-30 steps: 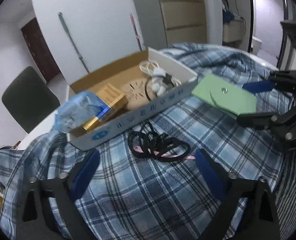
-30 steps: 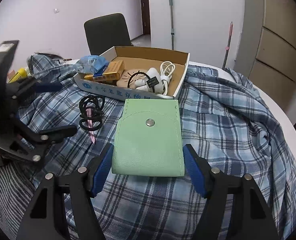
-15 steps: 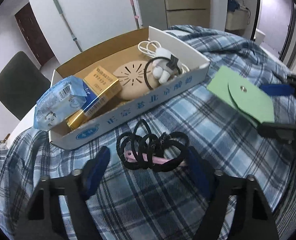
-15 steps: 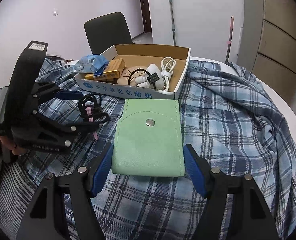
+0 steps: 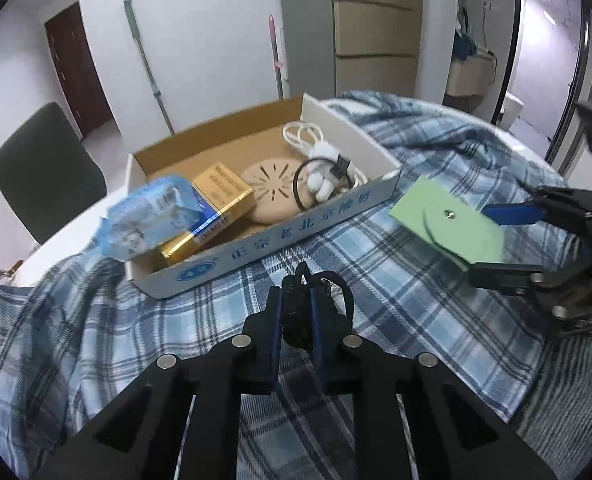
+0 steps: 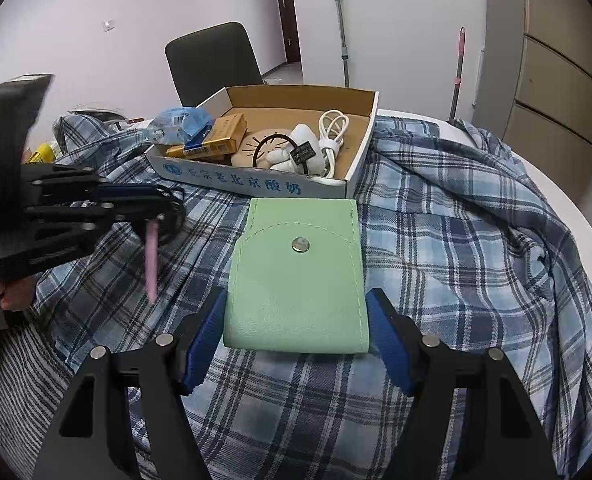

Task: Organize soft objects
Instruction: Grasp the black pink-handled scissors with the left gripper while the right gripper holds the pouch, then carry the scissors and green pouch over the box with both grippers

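Note:
My left gripper (image 5: 296, 304) is shut on a bundle of black hair ties (image 5: 328, 284) and holds it above the plaid shirt, just in front of the cardboard box (image 5: 279, 236). In the right wrist view the left gripper (image 6: 151, 204) shows at the left, with the black hair ties (image 6: 173, 216) in it and a pink band (image 6: 151, 256) hanging down. My right gripper (image 6: 296, 332) is open, its fingers either side of the near end of a flat green pouch (image 6: 300, 276). The pouch (image 5: 448, 220) also shows in the left wrist view.
The box (image 6: 352, 184) holds a blue packet (image 5: 147, 216), a gold carton (image 5: 211, 204), a tan disc (image 5: 271, 192), white cable and earphones (image 5: 324, 168). A plaid shirt (image 6: 456, 240) covers the round table. A dark chair (image 6: 211, 60) stands behind it.
My left gripper moved in on the hair ties, shut on them and lifted them off the shirt. The right gripper and pouch have not moved.

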`<state>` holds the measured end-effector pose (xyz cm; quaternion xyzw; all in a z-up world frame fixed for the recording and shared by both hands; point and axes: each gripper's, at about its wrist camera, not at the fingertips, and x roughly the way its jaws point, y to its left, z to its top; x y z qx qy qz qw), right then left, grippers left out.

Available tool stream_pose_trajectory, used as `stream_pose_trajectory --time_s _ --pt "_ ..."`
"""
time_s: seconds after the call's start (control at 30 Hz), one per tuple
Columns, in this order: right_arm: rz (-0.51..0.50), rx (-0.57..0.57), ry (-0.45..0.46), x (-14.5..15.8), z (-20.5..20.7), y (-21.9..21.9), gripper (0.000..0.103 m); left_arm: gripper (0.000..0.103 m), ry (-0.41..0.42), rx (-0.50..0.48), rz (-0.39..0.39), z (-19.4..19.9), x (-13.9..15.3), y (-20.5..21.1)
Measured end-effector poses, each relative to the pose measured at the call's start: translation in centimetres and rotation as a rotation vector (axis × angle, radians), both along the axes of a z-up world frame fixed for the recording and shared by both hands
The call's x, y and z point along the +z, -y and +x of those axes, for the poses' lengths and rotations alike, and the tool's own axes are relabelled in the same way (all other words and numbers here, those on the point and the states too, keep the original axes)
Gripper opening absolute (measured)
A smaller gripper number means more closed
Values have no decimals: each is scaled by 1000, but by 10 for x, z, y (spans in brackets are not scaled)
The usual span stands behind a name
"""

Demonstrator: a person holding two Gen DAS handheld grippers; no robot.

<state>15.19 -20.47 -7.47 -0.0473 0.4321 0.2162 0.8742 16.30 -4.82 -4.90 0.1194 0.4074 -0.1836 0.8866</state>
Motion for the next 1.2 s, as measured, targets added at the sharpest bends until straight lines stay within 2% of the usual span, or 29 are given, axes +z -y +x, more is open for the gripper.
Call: stream_pose_trajectory --time_s 0.1,0.13,0.23,0.37,0.6,0.73,0.8,0.9,1.0,1.2 --pt "19 1 33 7 -5 3 69 14 57 28 -9 -17 15 -3" --pt "23 -3 59 12 -8 4 69 14 84 65 -13 -24 21 -5" --pt "46 1 147 31 -21 5 69 14 148 130 -93 -41 42 -12" --pt "62 1 256 60 -35 2 69 14 271 161 -81 -57 73 -9" --pt "49 -8 327 106 -17 -21 69 14 411 211 -155 -57 136 -13" --pt "70 -51 345 123 11 -34 69 14 469 241 -194 -38 166 -14" --pt "92 -66 363 130 28 -40 69 14 495 224 -197 -28 170 -11" --pt "100 -124 424 135 52 -47 69 14 530 260 -203 -6 172 -8" --pt "101 -180 436 132 81 -51 69 14 543 284 -244 21 174 -14" --pt "113 -171 381 108 116 -57 69 14 540 313 -280 70 165 -28"
